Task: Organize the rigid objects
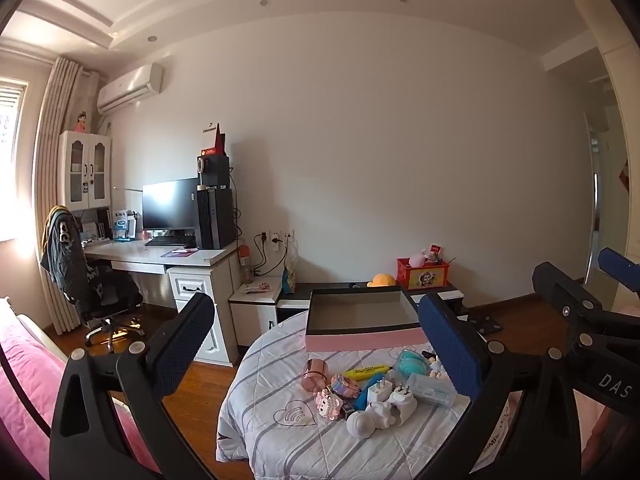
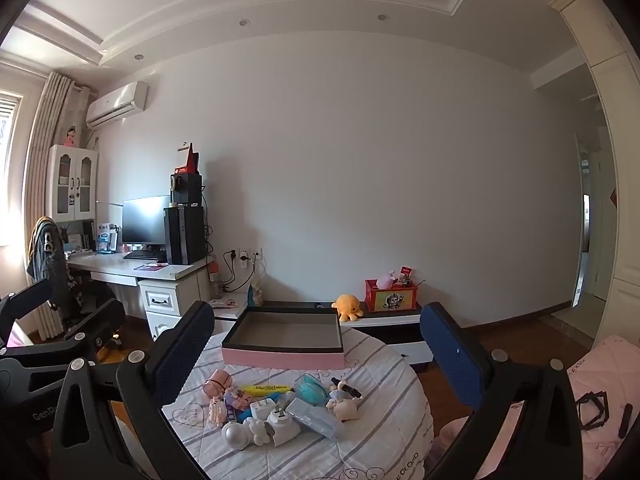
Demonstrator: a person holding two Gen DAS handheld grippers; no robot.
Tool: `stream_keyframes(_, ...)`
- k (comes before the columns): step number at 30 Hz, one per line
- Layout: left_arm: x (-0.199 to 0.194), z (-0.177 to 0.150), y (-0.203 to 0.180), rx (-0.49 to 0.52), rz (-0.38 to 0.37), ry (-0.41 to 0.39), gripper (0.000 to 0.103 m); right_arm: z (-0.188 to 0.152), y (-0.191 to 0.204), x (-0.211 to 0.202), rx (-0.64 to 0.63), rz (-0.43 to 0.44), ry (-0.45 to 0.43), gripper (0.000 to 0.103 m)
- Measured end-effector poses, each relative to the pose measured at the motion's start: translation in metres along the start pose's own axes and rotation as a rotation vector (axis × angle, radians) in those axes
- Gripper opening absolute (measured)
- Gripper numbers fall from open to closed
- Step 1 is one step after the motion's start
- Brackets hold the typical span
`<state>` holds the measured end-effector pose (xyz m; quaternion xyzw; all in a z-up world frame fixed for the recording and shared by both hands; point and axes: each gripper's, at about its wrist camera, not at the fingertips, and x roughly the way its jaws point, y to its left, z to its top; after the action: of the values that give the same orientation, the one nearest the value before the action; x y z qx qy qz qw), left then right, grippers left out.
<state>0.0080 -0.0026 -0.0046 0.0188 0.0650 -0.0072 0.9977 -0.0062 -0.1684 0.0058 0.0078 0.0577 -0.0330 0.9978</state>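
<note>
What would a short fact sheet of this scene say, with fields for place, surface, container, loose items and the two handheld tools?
place: bedroom with a desk and monitor
surface: round table under a striped cloth
container: pink box, open, nothing visible inside, at the table's far side
loose items: yellow highlighter, white plug adapter, teal round case, clear plastic case, small figurines, all piled in front of the box
left tool: open, holding nothing
right tool: open, holding nothing
</note>
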Motion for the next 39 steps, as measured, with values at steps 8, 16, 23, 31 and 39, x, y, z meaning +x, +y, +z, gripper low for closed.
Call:
stream_keyframes(8, 0.004, -0.007, 0.004, -0.006, 0.002, 0.003, 0.103, -0.001, 0.001, 0.002, 0.002, -0.003, 0.008, 0.103)
stream_keyframes(16, 0.005, -0.007, 0.005, -0.009, 0.001, 0.008, 0.103, -0.002, 0.001, 0.004, 0.001, -0.004, 0.007, 0.103)
stream_keyframes(23, 0.006, -0.01, 0.005, -0.009, 0.004, 0.004, 0.103, -0.003, 0.001, 0.005, 0.001, -0.003, 0.007, 0.103)
stream_keyframes(31, 0.007, -0.011, 0.005, -0.009, 0.004, 0.006, 0.103, -0.003, 0.001, 0.005, -0.001, 0.001, 0.007, 0.103)
stream_keyframes(39, 0.006, -0.008, 0.006, -0.01, 0.003, 0.007, 0.103, -0.003, 0.001, 0.005, -0.002, 0.001, 0.007, 0.103)
